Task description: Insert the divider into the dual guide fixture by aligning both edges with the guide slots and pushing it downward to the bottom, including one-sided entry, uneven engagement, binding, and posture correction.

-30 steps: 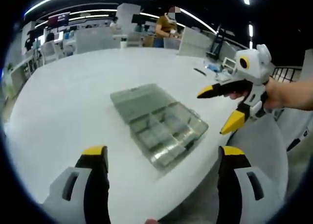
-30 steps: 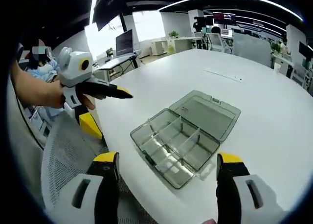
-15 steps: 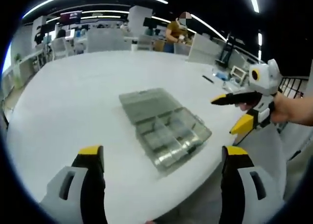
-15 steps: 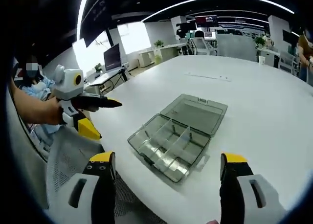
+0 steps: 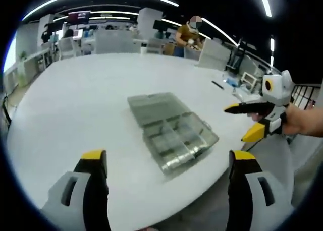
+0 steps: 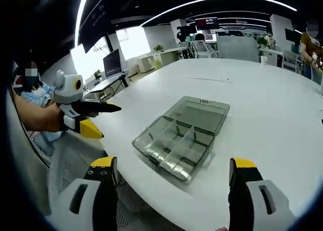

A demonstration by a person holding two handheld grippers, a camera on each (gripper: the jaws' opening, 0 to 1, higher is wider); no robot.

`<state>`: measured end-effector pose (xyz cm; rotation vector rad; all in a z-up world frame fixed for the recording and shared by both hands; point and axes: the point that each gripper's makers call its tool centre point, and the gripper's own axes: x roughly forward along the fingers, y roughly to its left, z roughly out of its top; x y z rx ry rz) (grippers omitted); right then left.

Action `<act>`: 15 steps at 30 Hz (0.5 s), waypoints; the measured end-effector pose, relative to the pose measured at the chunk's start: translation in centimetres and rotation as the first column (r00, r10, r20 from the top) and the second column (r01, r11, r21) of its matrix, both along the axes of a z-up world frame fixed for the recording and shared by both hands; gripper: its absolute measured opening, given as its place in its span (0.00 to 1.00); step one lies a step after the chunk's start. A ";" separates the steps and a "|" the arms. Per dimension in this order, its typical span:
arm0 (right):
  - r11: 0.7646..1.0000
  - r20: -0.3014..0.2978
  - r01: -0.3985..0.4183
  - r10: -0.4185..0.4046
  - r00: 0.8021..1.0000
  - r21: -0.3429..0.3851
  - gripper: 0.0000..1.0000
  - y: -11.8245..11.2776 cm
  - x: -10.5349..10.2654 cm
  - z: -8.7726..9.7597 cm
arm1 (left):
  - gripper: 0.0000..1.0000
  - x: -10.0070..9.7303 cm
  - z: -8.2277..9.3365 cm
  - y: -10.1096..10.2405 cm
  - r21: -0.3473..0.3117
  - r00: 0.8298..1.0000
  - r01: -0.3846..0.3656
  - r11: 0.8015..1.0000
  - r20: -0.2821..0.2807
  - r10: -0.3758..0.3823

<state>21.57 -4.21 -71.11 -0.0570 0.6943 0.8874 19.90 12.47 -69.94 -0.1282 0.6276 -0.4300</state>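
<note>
A clear grey compartment box [image 5: 171, 130] lies open on the white round table [image 5: 75, 100], its lid flat behind it and thin dividers standing inside. The same box [image 6: 179, 137] sits ahead in the right gripper view. My left gripper [image 5: 166, 163] hovers over the near table edge, open and holding nothing. My right gripper [image 6: 174, 170] is likewise open and bare, short of the box. The right gripper [image 5: 247, 121] enters the left gripper view off the table's right side, jaws apart. The left gripper [image 6: 96, 117] appears at the left in the right gripper view, held by a hand.
A mesh office chair [image 6: 65, 160] stands by the table edge. A thin strip [image 6: 209, 79] lies on the far side of the table. Desks, monitors and people are in the background. The table [image 6: 262, 115] is wide around the box.
Both cameras have pulled back and away from the box, which looks smaller now. The right gripper has drifted further off the table's edge. Both grippers stay open.
</note>
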 end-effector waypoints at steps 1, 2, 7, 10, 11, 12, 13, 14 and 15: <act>1.000 0.000 0.003 -0.003 1.000 -0.001 0.90 -0.1 0.0 0.0 | 0.99 0.0 0.0 0.1 0.000 1.000 -0.005 1.000 0.001 0.005; 1.000 -0.002 0.007 -0.007 1.000 -0.002 0.90 -0.2 0.0 -0.1 | 0.99 -0.1 -0.1 0.1 0.000 1.000 -0.009 1.000 -0.001 0.009; 1.000 -0.011 0.022 -0.022 1.000 -0.002 0.90 -0.5 -0.2 -0.3 | 0.99 -0.2 -0.2 0.3 -0.012 0.999 -0.033 0.999 -0.019 0.033; 0.999 -0.015 0.035 -0.035 0.999 0.002 0.90 -0.7 -0.4 -0.2 | 0.99 -0.3 -0.2 0.5 -0.013 0.999 -0.041 0.999 -0.021 0.041; 0.999 -0.016 0.036 -0.036 0.999 0.003 0.90 -0.7 -0.4 -0.2 | 0.99 -0.4 -0.1 0.5 -0.015 0.999 -0.042 0.999 -0.020 0.042; 0.999 -0.018 0.037 -0.037 0.999 0.006 0.90 -0.7 -0.4 -0.2 | 0.99 -0.5 -0.1 0.5 -0.014 0.999 -0.042 0.999 -0.021 0.042; 0.999 -0.021 0.039 -0.038 0.999 0.009 0.90 -0.7 -0.5 -0.2 | 0.99 -0.5 -0.2 0.5 -0.015 0.999 -0.041 0.999 -0.021 0.041; 0.999 -0.021 0.043 -0.043 0.999 0.010 0.91 -0.8 -0.5 -0.2 | 0.99 -0.6 -0.2 0.5 -0.016 0.999 -0.043 0.999 -0.025 0.043; 0.999 -0.022 0.045 -0.044 0.999 0.008 0.90 -0.9 -0.5 -0.2 | 0.99 -0.7 -0.2 0.6 -0.016 0.999 -0.045 0.999 -0.025 0.044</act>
